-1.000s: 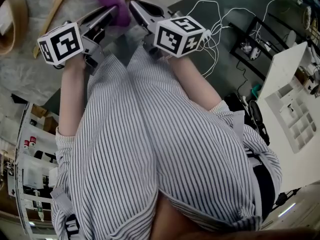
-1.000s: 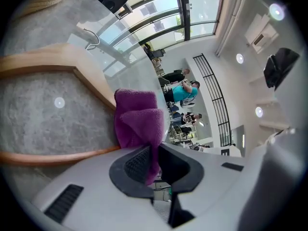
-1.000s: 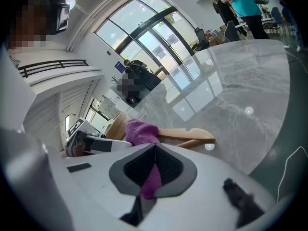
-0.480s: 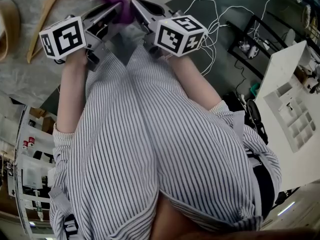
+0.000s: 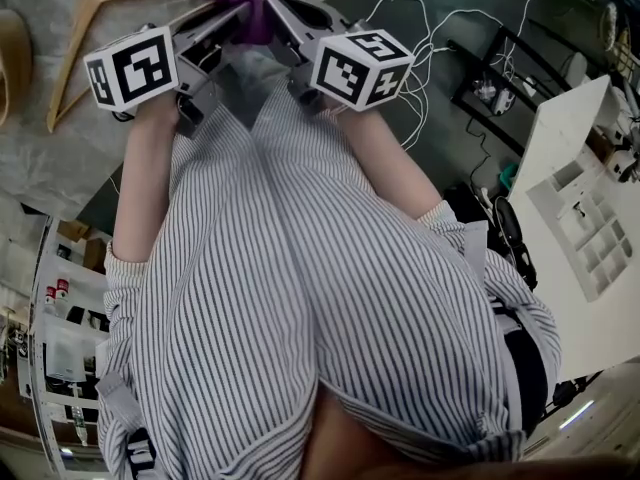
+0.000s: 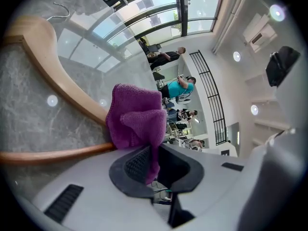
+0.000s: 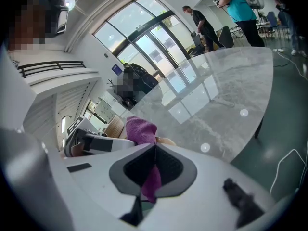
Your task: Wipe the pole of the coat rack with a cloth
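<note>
Left gripper view shows the left gripper [image 6: 153, 154] with its jaws pressed together on a fold of the purple cloth [image 6: 136, 121]. The bunched bulk of the cloth rises just past the jaw tips, in front of the bend of a wooden coat hanger [image 6: 50, 73]; whether cloth and wood touch cannot be told. The hanger lies flat on a glossy grey marbled tabletop [image 6: 29, 114], its metal hook [image 6: 58, 7] toward the far edge, and the polished stone mirrors window panes and round ceiling lights. Beyond the table is a bright, high room with tall glazing, a black railing [image 6: 207, 95] and several people, one in a teal shirt [image 6: 180, 88]. In the right gripper view the right gripper [image 7: 154, 166] is likewise clamped on the cloth, a thin strip of it hanging down between the pads, with the left gripper just beside it. The tabletop curves away to a rounded edge above a dark green-grey floor [image 7: 288, 124], and glass doors [image 7: 144, 44] stand at the back. The head view has both grippers meeting at the cloth near the top edge, above the person's striped shirt [image 5: 300, 268], with white cables [image 5: 420, 28] on the floor and a white compartmented unit [image 5: 590, 218] at the right.
</note>
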{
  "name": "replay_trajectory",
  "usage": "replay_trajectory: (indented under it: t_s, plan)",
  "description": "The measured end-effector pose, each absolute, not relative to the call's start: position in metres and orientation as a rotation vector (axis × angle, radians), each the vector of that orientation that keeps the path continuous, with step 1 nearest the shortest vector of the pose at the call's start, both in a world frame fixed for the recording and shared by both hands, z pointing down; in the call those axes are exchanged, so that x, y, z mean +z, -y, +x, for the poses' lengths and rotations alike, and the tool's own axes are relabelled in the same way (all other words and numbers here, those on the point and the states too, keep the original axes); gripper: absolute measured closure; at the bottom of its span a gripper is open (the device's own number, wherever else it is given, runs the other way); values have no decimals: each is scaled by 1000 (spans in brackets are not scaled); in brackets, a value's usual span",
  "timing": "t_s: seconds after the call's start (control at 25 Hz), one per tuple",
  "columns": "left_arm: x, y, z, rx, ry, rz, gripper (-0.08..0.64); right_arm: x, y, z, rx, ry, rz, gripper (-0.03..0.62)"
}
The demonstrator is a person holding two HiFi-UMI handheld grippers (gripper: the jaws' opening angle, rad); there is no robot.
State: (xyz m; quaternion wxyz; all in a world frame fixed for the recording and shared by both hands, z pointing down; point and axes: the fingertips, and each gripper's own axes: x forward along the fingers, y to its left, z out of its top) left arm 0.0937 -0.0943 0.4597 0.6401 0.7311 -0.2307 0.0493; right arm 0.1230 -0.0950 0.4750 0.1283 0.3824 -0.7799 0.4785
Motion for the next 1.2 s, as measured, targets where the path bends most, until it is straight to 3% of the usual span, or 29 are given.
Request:
replay_trajectory:
  t_s: [1.2]
  plan:
    - [397,58,36,-153,786,1702,509,405,78,85,1233,2506,891,577]
